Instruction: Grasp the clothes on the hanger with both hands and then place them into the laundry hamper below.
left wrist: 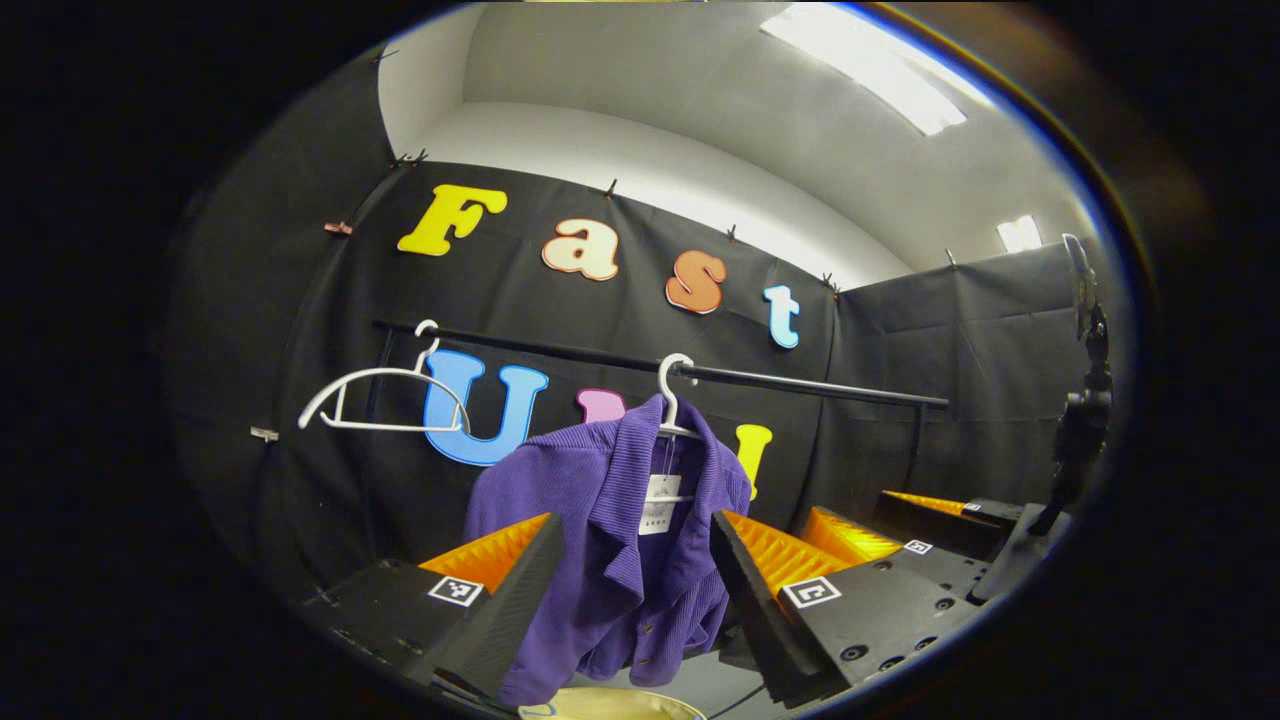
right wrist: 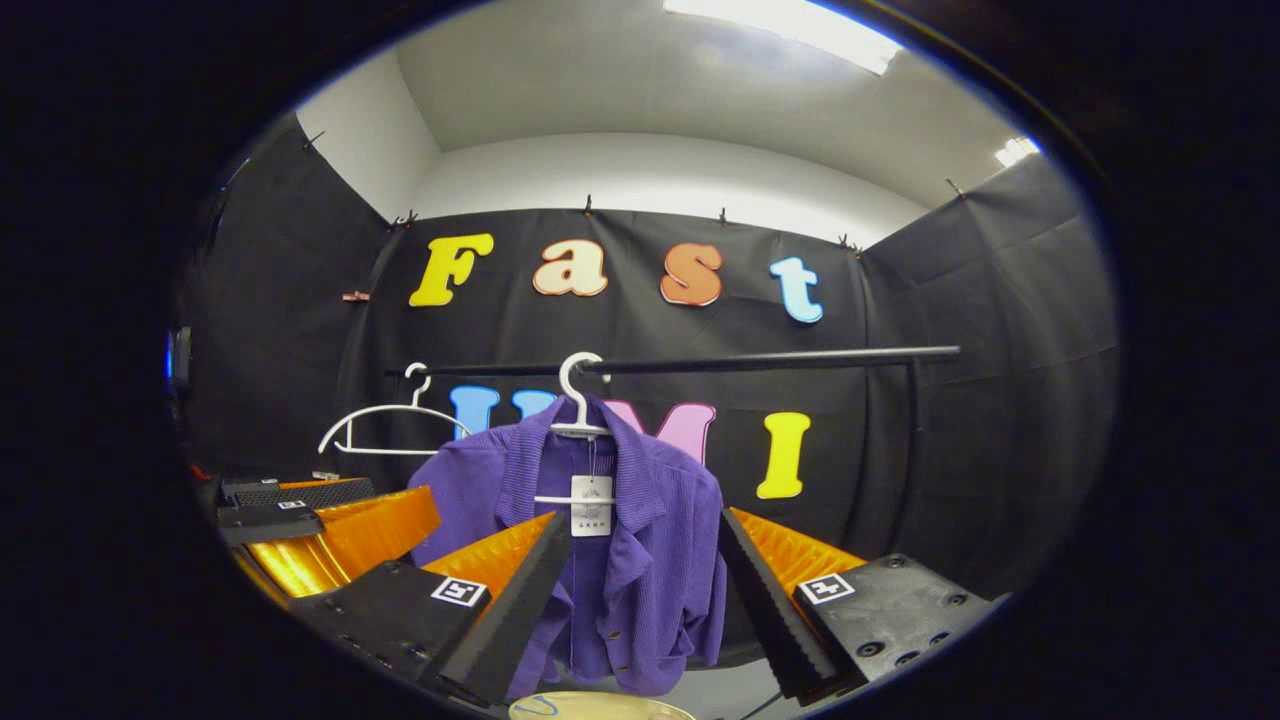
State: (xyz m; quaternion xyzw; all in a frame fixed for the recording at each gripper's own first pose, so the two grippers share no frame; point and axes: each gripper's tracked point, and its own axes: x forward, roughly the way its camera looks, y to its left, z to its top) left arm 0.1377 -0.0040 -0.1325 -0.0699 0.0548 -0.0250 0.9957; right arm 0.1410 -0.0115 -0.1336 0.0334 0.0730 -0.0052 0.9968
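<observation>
Purple shirt (left wrist: pixel 610 540) (right wrist: pixel 600 560) hangs on a white hanger (left wrist: pixel 672 395) (right wrist: pixel 580 400) near the middle of the black rail (left wrist: pixel 800 385) (right wrist: pixel 760 360), paper tag at the collar. Spare hanger (left wrist: pixel 385 400) (right wrist: pixel 390 425) empty, further toward the rail's left end. Tan hamper (left wrist: pixel 615 705) (right wrist: pixel 600 707) rim directly below the shirt.

My left gripper (left wrist: pixel 637 590) is wide open, holding nothing, fingers framing the shirt, not touching it, pointed level at it. My right gripper (right wrist: pixel 645 590) is the same: spread wide, empty, aimed straight at the shirt front, short of the cloth.

Left gripper view shows my right gripper (left wrist: pixel 900 545) just beside on the right, plus a black stand (left wrist: pixel 1085 420) at the far right. Right gripper view shows my left gripper (right wrist: pixel 310 525) at lower left, and the rail's right end with its post.
</observation>
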